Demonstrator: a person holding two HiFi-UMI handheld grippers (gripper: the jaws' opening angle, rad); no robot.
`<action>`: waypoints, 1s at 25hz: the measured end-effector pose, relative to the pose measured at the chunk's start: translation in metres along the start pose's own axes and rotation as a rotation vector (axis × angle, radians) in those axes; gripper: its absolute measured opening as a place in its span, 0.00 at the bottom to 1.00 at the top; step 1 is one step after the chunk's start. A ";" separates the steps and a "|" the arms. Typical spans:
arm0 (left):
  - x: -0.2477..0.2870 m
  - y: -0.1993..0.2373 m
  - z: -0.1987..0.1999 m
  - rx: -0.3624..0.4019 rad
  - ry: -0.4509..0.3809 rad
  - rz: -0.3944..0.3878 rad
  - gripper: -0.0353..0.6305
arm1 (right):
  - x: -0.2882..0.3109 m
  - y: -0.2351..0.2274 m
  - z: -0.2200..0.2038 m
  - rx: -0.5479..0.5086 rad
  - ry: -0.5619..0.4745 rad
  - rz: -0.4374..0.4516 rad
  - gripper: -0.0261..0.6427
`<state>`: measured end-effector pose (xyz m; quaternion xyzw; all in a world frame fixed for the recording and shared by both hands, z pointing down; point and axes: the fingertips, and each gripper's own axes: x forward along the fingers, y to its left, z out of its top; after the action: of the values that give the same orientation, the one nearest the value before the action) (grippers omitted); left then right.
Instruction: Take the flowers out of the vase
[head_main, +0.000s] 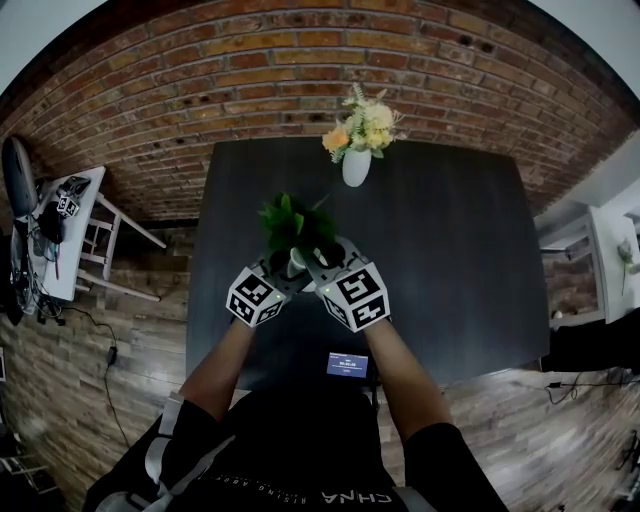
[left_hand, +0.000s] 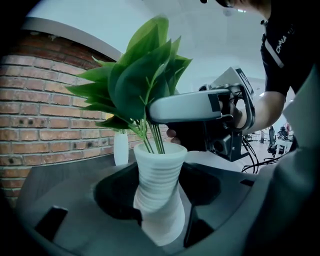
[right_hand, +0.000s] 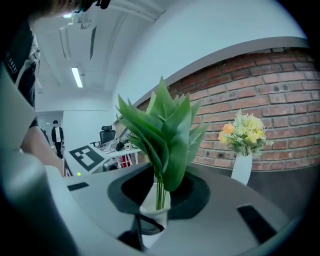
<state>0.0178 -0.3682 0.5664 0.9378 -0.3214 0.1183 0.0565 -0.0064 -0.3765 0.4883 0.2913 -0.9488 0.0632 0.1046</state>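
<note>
Where the two grippers meet over the near middle of the dark tabletop (head_main: 450, 260), a white ribbed vase (left_hand: 159, 190) stands upright between them. The left gripper (left_hand: 161, 222) is clamped on the vase's body, one jaw against each side below the flared mouth. No view shows whether the base touches the tabletop.

The green stems (right_hand: 159, 192) rise from the mouth in a tight bundle and spread into broad green leaves (left_hand: 142, 80) directly above. The right gripper (right_hand: 149, 226) comes in from the opposite side, its jaws drawn in narrow on the stems just above the mouth. In the left gripper view one pale finger (left_hand: 185, 106) of it crosses the bundle at the base of the leaves. The stems are seated in the vase, not yet out of it.

At the far edge of the tabletop, well apart from both grippers, a second white vase (head_main: 356, 166) stands upright with yellow and orange flowers (head_main: 362, 125) in it, untouched. A small lit screen (head_main: 347, 364) lies at the near edge, close to the person's body. A brick wall (head_main: 300, 60) runs behind the tabletop. A white desk (head_main: 80, 235) carrying clutter stands off to the left.
</note>
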 end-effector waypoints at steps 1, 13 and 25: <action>0.000 0.000 0.000 0.000 0.002 0.000 0.43 | -0.002 -0.001 0.002 0.016 -0.011 -0.002 0.15; -0.003 -0.002 -0.003 -0.015 0.013 -0.015 0.44 | -0.022 -0.004 0.044 0.044 -0.114 -0.031 0.15; -0.025 -0.013 0.007 0.021 0.033 -0.034 0.44 | -0.046 -0.011 0.095 0.085 -0.242 -0.075 0.14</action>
<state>0.0081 -0.3441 0.5527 0.9415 -0.3034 0.1363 0.0540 0.0222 -0.3781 0.3856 0.3364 -0.9393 0.0639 -0.0207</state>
